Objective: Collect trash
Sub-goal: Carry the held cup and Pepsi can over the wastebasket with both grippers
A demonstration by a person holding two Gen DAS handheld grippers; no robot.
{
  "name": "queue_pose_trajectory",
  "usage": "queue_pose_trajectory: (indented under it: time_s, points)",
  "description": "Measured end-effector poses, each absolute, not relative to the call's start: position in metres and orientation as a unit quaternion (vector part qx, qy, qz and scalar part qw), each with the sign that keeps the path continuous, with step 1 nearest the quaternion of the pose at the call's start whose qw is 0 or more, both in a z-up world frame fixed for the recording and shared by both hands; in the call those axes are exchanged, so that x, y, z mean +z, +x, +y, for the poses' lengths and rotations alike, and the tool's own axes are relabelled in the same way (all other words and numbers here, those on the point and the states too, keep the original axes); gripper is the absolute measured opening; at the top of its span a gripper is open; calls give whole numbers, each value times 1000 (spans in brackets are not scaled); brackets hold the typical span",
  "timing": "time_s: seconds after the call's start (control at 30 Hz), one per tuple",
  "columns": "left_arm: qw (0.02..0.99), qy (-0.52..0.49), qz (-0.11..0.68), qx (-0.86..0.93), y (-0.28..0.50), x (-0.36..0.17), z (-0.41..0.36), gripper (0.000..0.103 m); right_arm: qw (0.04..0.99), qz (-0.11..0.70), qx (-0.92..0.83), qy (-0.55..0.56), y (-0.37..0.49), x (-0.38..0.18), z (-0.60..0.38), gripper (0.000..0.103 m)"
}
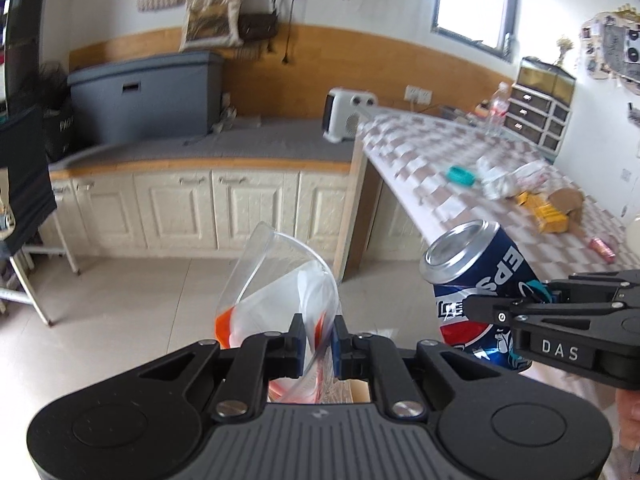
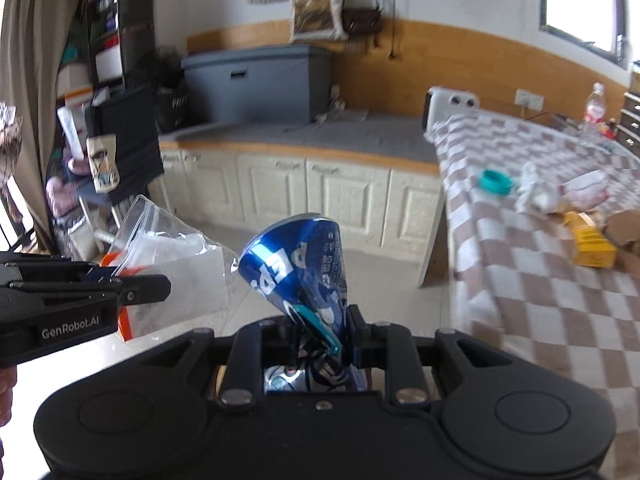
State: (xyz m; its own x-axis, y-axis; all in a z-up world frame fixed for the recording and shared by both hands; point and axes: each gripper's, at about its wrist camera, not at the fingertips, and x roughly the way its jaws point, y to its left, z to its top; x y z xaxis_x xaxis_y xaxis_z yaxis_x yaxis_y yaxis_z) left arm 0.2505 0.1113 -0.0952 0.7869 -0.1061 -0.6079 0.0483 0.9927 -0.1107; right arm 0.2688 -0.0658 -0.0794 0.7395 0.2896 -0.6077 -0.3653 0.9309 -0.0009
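The left gripper [image 1: 318, 344] is clamped tight on a clear plastic bag [image 1: 280, 280], its two blue-padded fingers pinching a fold of the film. The bag stands up above the fingers with its mouth gaping, and some orange shows low inside it. In the right wrist view the same gripper [image 2: 160, 280] enters from the left edge, with the bag [image 2: 168, 248] puffed out around its tip.

The right gripper [image 2: 320, 336] grips a crushed blue soda can [image 2: 296, 264] by its squeezed lower end, so the can fans out upward from the fingers. In the left wrist view this gripper [image 1: 472, 308] reaches in from the right, and the can [image 1: 476, 280] tilts with its silver top toward the bag. Can and bag are near each other, held in the air over a pale tiled floor [image 1: 120, 300], and do not touch.

To the right stands a table [image 2: 540, 280] with a brown-and-white checked cloth. On it lie a teal ring-shaped item [image 2: 496, 182], crumpled white wrappers [image 2: 536, 196], a yellow box [image 2: 590, 244], and a piece of brown cardboard [image 2: 626, 226]; a plastic bottle [image 2: 594, 112] stands at the far end.

Beyond the floor runs a row of cream cabinets [image 1: 216, 208] with a grey top, bearing a large grey bin [image 1: 148, 96] and a white heater [image 1: 348, 114]. Bags hang on the wall [image 1: 212, 16] above.
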Motion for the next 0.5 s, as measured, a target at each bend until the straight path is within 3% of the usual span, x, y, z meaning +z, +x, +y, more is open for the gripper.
queue_pose_trajectory:
  time_s: [0.5]
  points:
    - [908,-78,412,-27,325,-159,143,13,880,426,201,-63,383,-135,-29,24]
